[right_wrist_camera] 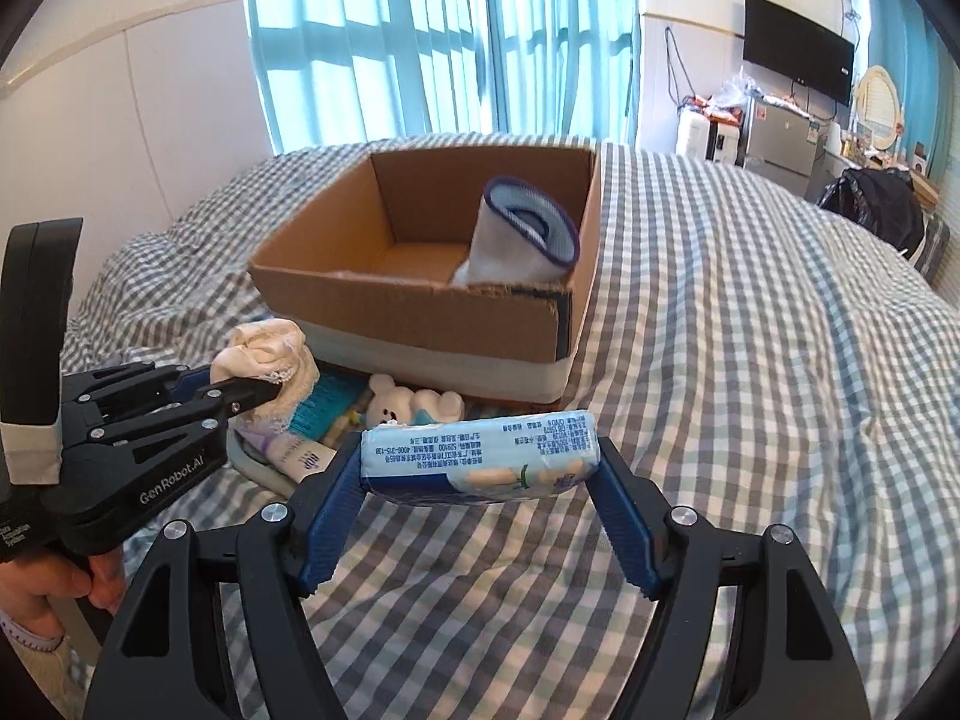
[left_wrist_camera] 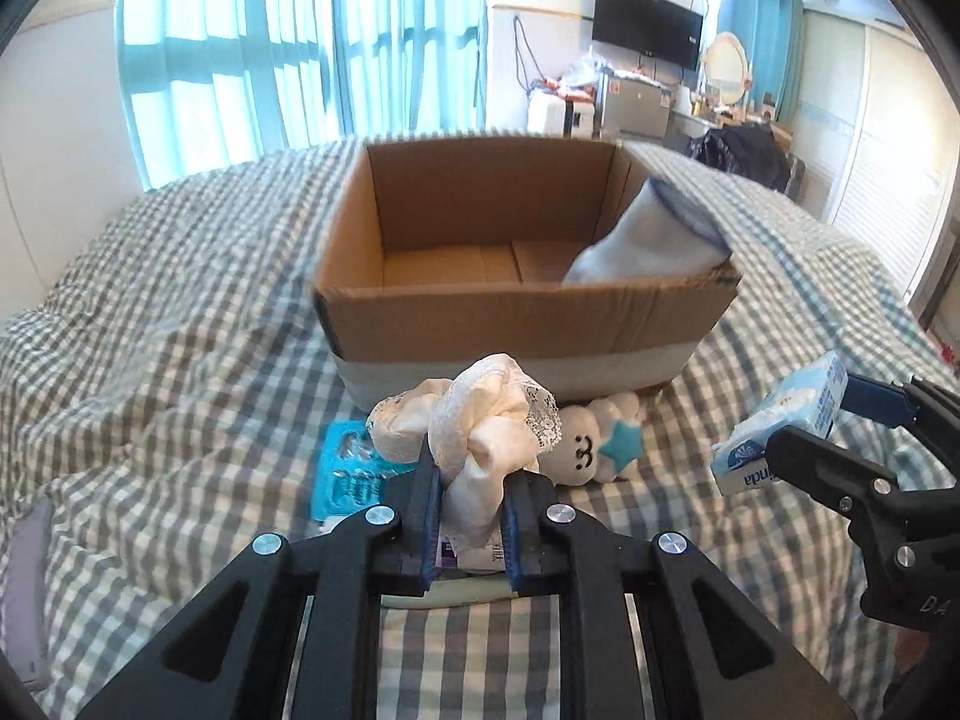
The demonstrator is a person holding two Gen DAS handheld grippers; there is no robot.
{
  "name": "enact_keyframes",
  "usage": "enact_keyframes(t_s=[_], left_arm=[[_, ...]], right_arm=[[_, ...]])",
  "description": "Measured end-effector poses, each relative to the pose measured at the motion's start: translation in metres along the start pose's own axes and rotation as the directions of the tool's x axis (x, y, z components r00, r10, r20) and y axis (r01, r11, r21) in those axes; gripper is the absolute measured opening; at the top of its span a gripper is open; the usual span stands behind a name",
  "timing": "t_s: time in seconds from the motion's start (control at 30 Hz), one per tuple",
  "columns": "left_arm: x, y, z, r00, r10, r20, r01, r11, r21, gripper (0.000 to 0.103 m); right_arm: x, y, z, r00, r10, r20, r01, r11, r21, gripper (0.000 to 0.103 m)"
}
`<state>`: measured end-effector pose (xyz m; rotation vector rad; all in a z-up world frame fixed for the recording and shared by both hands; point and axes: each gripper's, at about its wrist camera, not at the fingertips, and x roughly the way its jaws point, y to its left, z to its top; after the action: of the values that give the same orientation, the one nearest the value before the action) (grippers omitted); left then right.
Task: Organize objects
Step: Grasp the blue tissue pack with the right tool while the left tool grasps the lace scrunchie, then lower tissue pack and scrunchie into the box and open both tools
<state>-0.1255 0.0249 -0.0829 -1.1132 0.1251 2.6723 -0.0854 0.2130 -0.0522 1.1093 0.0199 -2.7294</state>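
Right wrist view: both tongs loaded before the cardboard box (right_wrist_camera: 420, 324).
Right tongs (right_wrist_camera: 480, 468) clamp a tissue pack (right_wrist_camera: 480, 450) crosswise, long axis 9-to-3 o'clock; left tongs (left_wrist_camera: 471, 516), level at 9 o'clock, pinch cream lace cloth (left_wrist_camera: 480, 426) above the bed (right_wrist_camera: 750, 390).

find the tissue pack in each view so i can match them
Left wrist: tissue pack at the right edge, clamped by the right gripper.
Right wrist: tissue pack at lower centre, held crosswise.
Shared landmark: the cardboard box on the bed.
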Motion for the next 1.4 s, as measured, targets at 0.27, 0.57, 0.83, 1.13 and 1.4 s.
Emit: enact_keyframes(t_s=[0.27, 0.57, 0.83, 1.13, 1.4], left_arm=[[-0.043, 0.0, 0.019, 0.996, 0.015, 0.084, -0.015, 1.0, 0.001, 0.017], [-0.071, -0.003, 0.042, 0.988, 0.021, 0.156, -0.022, 1.0, 0.009, 0.017], [-0.066, -0.004, 0.075, 0.981, 0.031, 0.194, -0.034, 0.999, 0.01, 0.017], [-0.024, 0.004, 0.111, 0.982, 0.018, 0.186, -0.018, 1.0, 0.0, 0.017], [0.028, 0.009, 0.129, 0.989, 0.005, 0.15, -0.006, 1.0, 0.009, 0.017]], right_arm=[[-0.042, 0.013, 0.016, 0.997, -0.009, 0.083, 0.011, 1.0, -0.029, 0.072], [-0.074, 0.031, 0.041, 0.986, -0.02, 0.167, 0.036, 0.995, -0.095, 0.072], [-0.073, 0.032, 0.076, 0.976, 0.01, 0.216, 0.017, 0.993, -0.121, 0.072], [-0.033, 0.018, 0.128, 0.97, 0.032, 0.24, -0.004, 0.994, -0.113, 0.072], [0.032, 0.005, 0.163, 0.977, 0.018, 0.214, 0.007, 0.993, -0.117, 0.072]])
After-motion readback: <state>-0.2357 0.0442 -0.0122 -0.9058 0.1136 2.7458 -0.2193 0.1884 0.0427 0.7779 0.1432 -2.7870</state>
